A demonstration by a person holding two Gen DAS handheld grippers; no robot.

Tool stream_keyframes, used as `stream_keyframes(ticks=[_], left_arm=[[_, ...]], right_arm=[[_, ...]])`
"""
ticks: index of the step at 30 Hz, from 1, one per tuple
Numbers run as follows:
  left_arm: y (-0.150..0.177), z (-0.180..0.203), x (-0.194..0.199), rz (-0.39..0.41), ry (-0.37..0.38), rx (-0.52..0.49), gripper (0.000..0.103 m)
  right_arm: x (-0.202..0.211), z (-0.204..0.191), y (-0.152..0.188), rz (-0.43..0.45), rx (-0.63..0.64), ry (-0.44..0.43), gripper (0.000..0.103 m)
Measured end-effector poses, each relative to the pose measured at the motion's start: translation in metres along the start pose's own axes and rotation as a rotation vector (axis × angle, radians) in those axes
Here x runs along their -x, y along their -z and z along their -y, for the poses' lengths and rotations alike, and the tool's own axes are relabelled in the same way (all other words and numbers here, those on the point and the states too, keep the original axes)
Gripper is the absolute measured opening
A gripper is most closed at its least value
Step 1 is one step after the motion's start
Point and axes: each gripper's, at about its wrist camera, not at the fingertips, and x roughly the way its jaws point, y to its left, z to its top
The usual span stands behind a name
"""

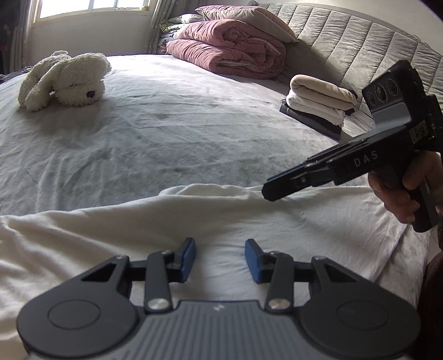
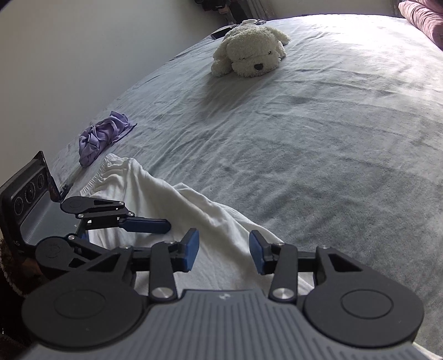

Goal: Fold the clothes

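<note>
1. Left wrist view: the left gripper [image 1: 220, 260] hangs over a white garment [image 1: 249, 221] spread across the near edge of a grey bed sheet [image 1: 166, 133], its blue-padded fingers [image 1: 186, 259] parted with nothing between them.
2. Same view, right of the white garment: the right gripper [image 1: 272, 191], held in a person's hand [image 1: 398, 193], points down toward the garment's far edge; seen side-on, it does not show here whether its jaws are parted.
3. Beyond the white garment, a white plush dog [image 1: 65, 80] lies on the sheet to the far left. A stack of folded clothes [image 1: 318, 105], cream on top and dark below, sits to the far right beside the quilted grey headboard [image 1: 360, 47].
4. Farther back from the garment, a rolled pink duvet [image 1: 229, 52] lies under a pillow [image 1: 249, 19], near a bright window [image 1: 91, 7].
5. Right wrist view: the right gripper [image 2: 224, 252] hovers above the white garment [image 2: 171, 199], fingers apart and empty.
6. Just left of that garment's middle, the left gripper [image 2: 144, 229] stands with its jaws spread wide, one blue finger [image 2: 146, 225] lying close over the cloth; contact cannot be made out.
7. The garment's gathered waistband end [image 2: 110, 171] points toward a crumpled purple garment [image 2: 102, 138] lying just beyond it on the grey bed sheet [image 2: 304, 138].
8. Well beyond the white garment, the plush dog [image 2: 249, 52] lies facing the camera.
</note>
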Motion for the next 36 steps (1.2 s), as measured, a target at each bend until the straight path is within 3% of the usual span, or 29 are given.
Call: stream_keyframes(ticks=[6,13,17,20,24,27,30,34,36], left_arm=[[-0.006,-0.03,0.009,0.019,0.087,0.217,0.038],[-0.011,-0.06,0.019,0.065,0.134,0.43,0.038],[-0.011,-0.073,0.018,0.077,0.171,0.542,0.038],[-0.012,-0.074,0.016,0.085,0.176,0.577,0.032],[-0.016,-0.066,0.015,0.096,0.161,0.554,0.029],[-0.02,-0.061,0.013,0.097,0.157,0.538,0.03],[-0.022,-0.058,0.009,0.093,0.154,0.547,0.03],[-0.023,-0.059,0.005,0.079,0.136,0.574,0.03],[-0.022,-0.061,0.006,0.079,0.122,0.587,0.031]], right_arm=[[-0.019,-0.006,-0.011,0.033,0.007,-0.01,0.03],[-0.036,-0.025,-0.007,0.051,0.12,0.019,0.003],[-0.033,-0.036,-0.002,0.06,0.168,0.031,0.0],[-0.028,-0.046,0.001,0.059,0.21,0.007,0.0],[-0.025,-0.048,0.003,0.07,0.216,0.039,0.0],[-0.023,-0.049,0.005,0.08,0.219,0.068,0.015],[-0.023,-0.045,0.001,0.1,0.214,0.109,0.017],[-0.032,-0.044,-0.005,0.11,0.216,0.118,0.034],[-0.04,-0.046,-0.006,0.104,0.225,0.117,0.034]])
